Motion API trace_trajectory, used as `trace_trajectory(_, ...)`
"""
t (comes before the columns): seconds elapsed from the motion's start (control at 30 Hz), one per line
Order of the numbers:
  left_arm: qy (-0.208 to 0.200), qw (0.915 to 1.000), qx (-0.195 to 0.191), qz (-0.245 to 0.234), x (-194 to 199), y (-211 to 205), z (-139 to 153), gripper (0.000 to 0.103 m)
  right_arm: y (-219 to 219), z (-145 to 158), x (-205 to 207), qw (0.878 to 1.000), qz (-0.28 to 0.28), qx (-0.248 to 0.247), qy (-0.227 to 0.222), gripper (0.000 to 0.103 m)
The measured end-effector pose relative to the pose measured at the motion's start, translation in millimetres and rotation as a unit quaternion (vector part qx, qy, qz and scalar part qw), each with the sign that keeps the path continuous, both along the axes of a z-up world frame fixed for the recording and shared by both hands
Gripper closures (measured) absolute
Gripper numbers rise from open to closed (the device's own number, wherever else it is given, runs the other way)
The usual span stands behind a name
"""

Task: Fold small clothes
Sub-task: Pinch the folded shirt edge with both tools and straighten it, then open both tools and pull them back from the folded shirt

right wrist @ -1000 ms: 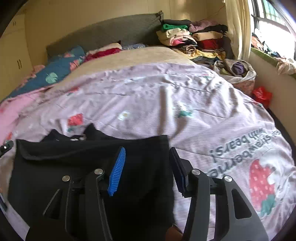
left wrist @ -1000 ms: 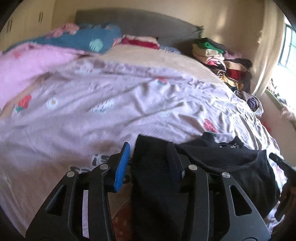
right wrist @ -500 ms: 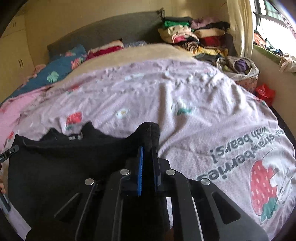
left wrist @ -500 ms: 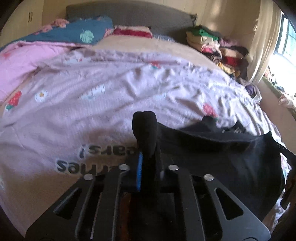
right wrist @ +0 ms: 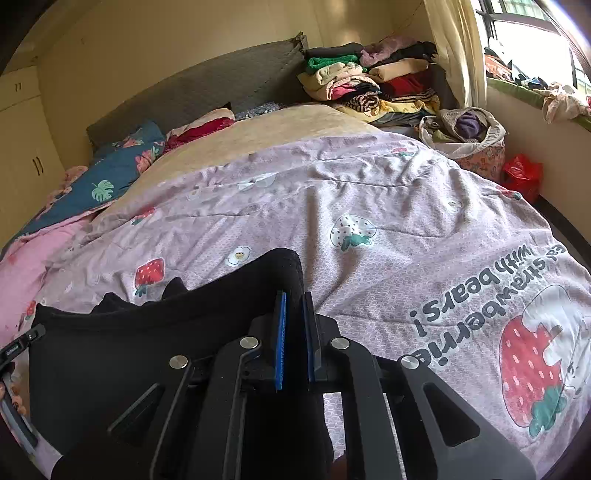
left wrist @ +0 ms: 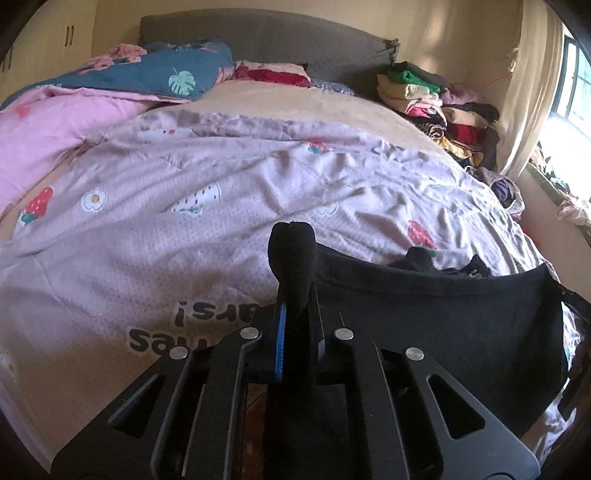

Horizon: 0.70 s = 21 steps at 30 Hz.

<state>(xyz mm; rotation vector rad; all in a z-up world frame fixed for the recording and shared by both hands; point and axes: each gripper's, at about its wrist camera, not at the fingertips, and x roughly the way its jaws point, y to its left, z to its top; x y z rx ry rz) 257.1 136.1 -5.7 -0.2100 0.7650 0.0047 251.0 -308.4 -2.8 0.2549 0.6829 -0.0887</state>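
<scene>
We have both near corners of the black garment pinched; no fold made yet.

Our left gripper (left wrist: 295,314) and right gripper (right wrist: 293,325) each have their jaws clamped on the black garment (left wrist: 443,314), whose edge stretches between them over the strawberry bedspread (left wrist: 184,221). Toward twelve o'clock the spread lies open; the stacked clothes (right wrist: 369,81) sit far off at one o'clock.

The garment (left wrist: 443,321) is plain black. Under it the bedspread (right wrist: 369,192) is pale lilac, printed with red strawberries, white daisies and dark lettering. At the head edge lie a teal leaf-patterned quilt (left wrist: 177,74), a pink blanket (left wrist: 55,122) and a grey headboard (left wrist: 266,33).
</scene>
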Motion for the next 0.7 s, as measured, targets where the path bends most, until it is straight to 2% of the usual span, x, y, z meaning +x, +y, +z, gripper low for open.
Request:
trace_trajectory(0.33,0.012,0.9999,0.001,0.003,2,1,-6,0.099,10,-9,4,0.999,-0.004,-0.038,0.023,0.095)
trace_trajectory(0.63,0.027,0.9996,0.007,0.009,5,0,-11,0.092,8,-18,7,0.998,-0.010,-0.032,0.045,0.093)
trace_trajectory(0.7,0.028,0.9995,0.011,0.013,4,1,-11,0.089,7,-17,6,0.998,-0.016,-0.031,0.046,0.084)
